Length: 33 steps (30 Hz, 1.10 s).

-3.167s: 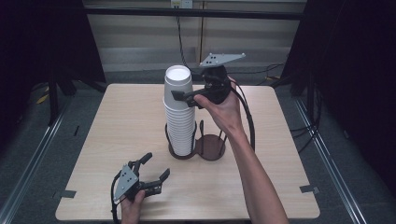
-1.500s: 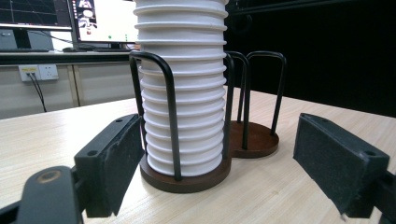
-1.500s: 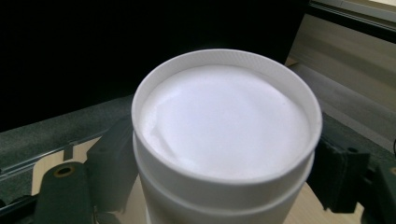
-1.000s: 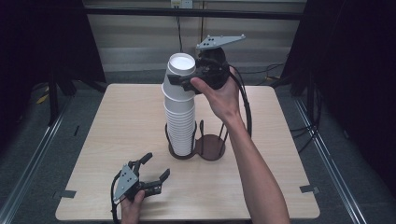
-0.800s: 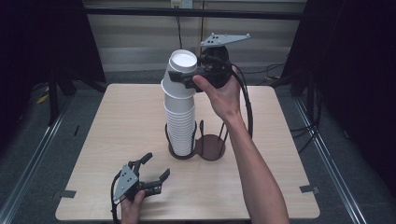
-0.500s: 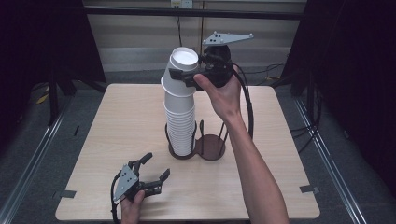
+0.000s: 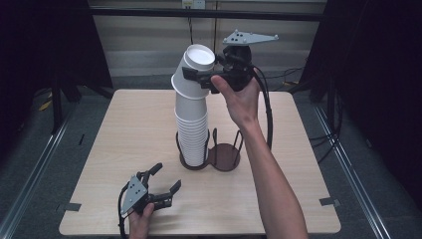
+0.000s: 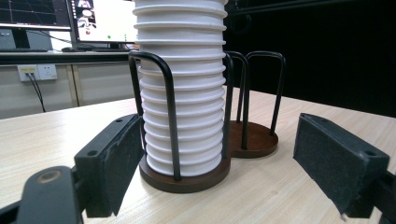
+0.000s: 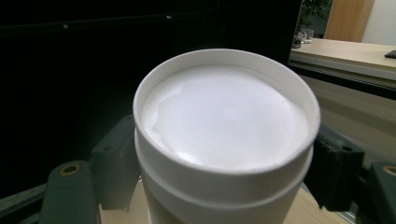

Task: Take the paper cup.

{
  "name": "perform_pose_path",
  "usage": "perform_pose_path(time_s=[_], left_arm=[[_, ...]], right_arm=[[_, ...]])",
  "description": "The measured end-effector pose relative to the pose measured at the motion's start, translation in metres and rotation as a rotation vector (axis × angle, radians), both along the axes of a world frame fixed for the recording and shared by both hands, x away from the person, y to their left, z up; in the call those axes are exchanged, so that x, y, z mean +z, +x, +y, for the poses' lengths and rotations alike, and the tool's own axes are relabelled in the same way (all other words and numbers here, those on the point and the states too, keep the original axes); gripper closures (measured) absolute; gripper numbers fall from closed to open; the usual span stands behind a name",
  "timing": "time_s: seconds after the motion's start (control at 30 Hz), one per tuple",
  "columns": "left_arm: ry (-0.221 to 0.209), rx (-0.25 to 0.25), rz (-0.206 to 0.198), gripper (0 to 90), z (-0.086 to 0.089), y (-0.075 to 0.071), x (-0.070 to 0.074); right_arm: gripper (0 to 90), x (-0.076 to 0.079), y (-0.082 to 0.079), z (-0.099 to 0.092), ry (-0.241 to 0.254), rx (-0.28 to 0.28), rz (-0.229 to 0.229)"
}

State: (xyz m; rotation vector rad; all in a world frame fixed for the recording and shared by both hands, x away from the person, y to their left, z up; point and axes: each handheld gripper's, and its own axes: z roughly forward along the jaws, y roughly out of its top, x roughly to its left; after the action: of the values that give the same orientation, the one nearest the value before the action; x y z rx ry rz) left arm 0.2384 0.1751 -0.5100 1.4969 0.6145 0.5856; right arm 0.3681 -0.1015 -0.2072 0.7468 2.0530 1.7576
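High view: the right gripper (image 7: pixel 199 79) pinches the top cup (image 7: pixel 193 72) of the white cup stack (image 7: pixel 193 127), its jaws pressed on the cup's two sides and the cup tipped away from the column. That stack stands upside down in the left ring of a dark wire holder (image 7: pixel 224 157) near the middle of the tabletop (image 7: pixel 308 164). By the near edge, the left gripper (image 7: pixel 164 186) rests with jaws spread around nothing. No writing is legible on the cups.

White upside-down top cup (image 7: pixel 193 74), tilted atop cup stack (image 7: pixel 192 130) in wire holder (image 7: pixel 211 152)
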Motion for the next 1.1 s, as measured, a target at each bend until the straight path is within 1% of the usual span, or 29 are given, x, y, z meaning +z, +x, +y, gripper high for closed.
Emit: perform_pose_path(time_s=[0.03,0.17,0.37,0.4,0.47,0.57,0.6,0.7,0.77,0.83,0.87,1.0,1.1], left_arm=[[0.0,0.0,0.0,15.7,0.0,0.0,0.0],[0.001,0.0,0.0,15.7,0.0,0.0,0.0],[0.0,0.0,0.0,15.6,0.0,0.0,0.0],[0.006,0.002,-0.004,15.7,0.0,0.0,0.0],[0.0,-0.001,0.0,15.7,0.0,0.0,0.0],[0.006,0.002,-0.004,15.7,0.0,0.0,0.0],[0.001,0.0,-0.001,15.7,0.0,0.0,0.0],[0.005,0.003,-0.004,15.7,0.0,0.0,0.0],[0.0,0.0,-0.001,15.7,0.0,0.0,0.0],[0.006,0.002,-0.004,15.7,0.0,0.0,0.0],[0.001,-0.001,0.0,15.7,0.0,0.0,0.0],[0.006,0.002,-0.004,15.7,0.0,0.0,0.0],[0.001,-0.001,0.0,15.7,0.0,0.0,0.0]], right_arm=[[23.1,0.0,0.0,0.0,0.0,0.0,0.0],[23.2,0.002,-0.002,-0.002,0.031,0.001,-0.016],[23.1,0.004,-0.005,-0.004,0.035,-0.005,-0.026],[23.1,0.004,-0.005,-0.005,0.04,-0.002,-0.026],[23.1,0.005,-0.007,-0.006,0.056,0.002,-0.03],[23.1,0.006,-0.009,-0.008,0.058,-0.002,-0.037],[23.1,0.006,-0.009,-0.009,0.061,-0.001,-0.037],[23.2,0.006,-0.011,-0.012,0.064,-0.005,-0.035],[23.1,0.006,-0.012,-0.015,0.069,-0.005,-0.036],[23.1,0.007,-0.014,-0.019,0.074,-0.006,-0.036],[23.1,0.007,-0.015,-0.021,0.072,-0.009,-0.039],[23.1,0.009,-0.021,-0.031,0.093,-0.018,-0.041],[23.1,0.01,-0.024,-0.034,0.09,-0.021,-0.045]])
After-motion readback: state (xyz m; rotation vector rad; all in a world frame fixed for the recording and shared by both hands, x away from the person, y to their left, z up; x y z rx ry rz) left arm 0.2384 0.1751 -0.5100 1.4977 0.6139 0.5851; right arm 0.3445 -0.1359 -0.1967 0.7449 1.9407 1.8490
